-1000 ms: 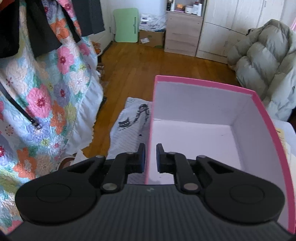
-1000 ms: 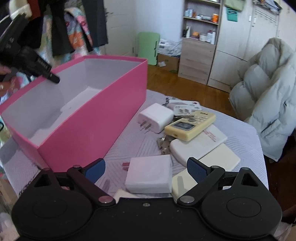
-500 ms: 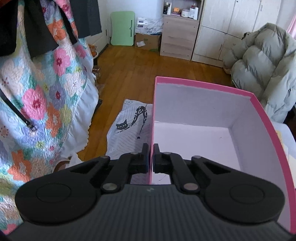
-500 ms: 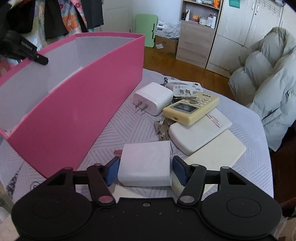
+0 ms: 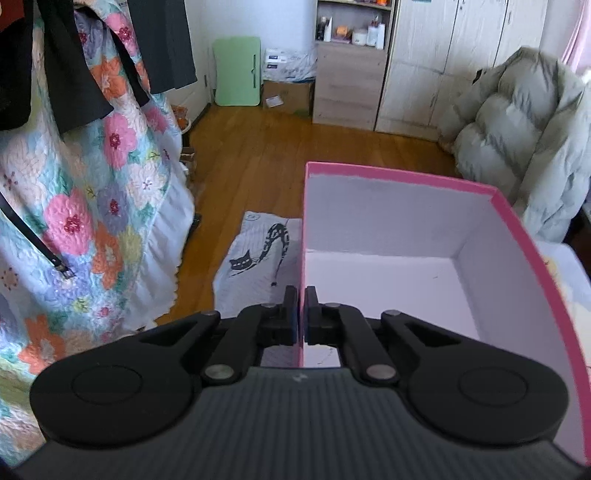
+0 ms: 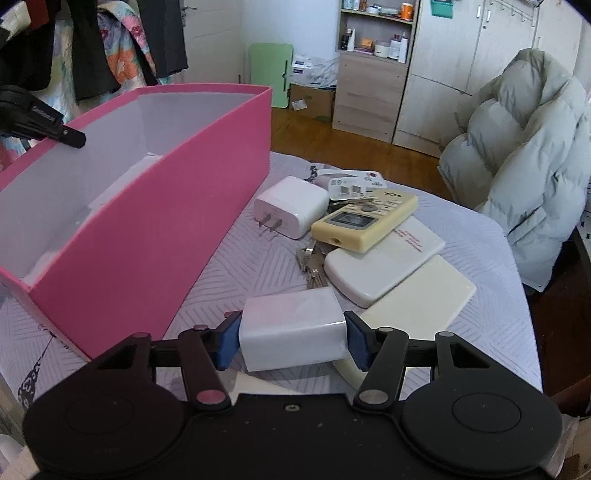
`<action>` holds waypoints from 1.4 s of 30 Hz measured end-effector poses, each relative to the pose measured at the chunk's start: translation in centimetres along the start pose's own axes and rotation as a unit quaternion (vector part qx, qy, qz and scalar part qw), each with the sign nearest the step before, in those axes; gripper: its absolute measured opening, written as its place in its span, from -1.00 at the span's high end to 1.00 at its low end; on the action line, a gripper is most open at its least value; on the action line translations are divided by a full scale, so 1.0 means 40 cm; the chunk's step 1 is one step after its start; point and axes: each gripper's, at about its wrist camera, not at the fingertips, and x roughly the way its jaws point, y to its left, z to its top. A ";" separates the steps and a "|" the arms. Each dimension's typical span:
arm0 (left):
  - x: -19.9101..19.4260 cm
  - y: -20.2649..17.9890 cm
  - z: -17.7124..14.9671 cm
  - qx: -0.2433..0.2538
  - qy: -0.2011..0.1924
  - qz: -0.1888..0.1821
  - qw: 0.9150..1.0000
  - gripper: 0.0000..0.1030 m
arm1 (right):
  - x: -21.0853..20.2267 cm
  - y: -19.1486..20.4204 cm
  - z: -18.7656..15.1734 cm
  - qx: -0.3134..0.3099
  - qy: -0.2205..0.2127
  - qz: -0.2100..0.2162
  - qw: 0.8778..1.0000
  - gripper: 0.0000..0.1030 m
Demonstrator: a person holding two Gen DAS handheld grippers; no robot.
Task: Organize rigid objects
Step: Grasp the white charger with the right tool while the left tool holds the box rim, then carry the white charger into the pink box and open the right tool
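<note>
This is a lived-in bedroom in a home. A warm wood-plank floor (image 5: 266,155) runs back to pale wood-grain wardrobe doors (image 5: 461,62) and a low chest of drawers (image 5: 347,88) with an open shelf above it crowded with small bottles and jars (image 5: 351,33). A flowered quilt (image 5: 85,206) hangs at one side beneath dark clothes (image 5: 74,59). A puffy grey-green winter coat (image 6: 524,155) is heaped over a seat. A folded green lap table (image 5: 238,72) leans on the white wall beside a cardboard box (image 5: 288,96), and a quilted cloth with a cat print (image 5: 258,258) covers the work surface.
</note>
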 end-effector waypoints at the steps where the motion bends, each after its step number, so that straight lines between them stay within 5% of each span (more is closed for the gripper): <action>1: -0.003 0.004 0.000 -0.003 0.000 -0.005 1.000 0.95 | -0.009 0.002 -0.002 -0.001 -0.002 -0.002 1.000 -0.23; 17: 0.009 0.004 -0.001 -0.016 0.019 -0.014 1.000 0.93 | 0.026 0.033 0.003 -0.075 0.040 0.000 0.996 -0.27; 33: -0.033 -0.002 -0.036 -0.028 -0.019 -0.002 0.999 0.95 | -0.029 -0.041 0.011 0.045 -0.027 0.054 0.997 -0.25; 38: -0.027 -0.007 -0.033 -0.024 -0.015 -0.001 1.000 0.95 | -0.107 -0.033 0.074 0.064 -0.089 0.063 0.992 -0.26; 42: -0.014 -0.006 -0.026 -0.026 -0.006 -0.007 1.000 0.95 | -0.161 0.002 0.166 0.072 -0.126 0.117 0.983 -0.26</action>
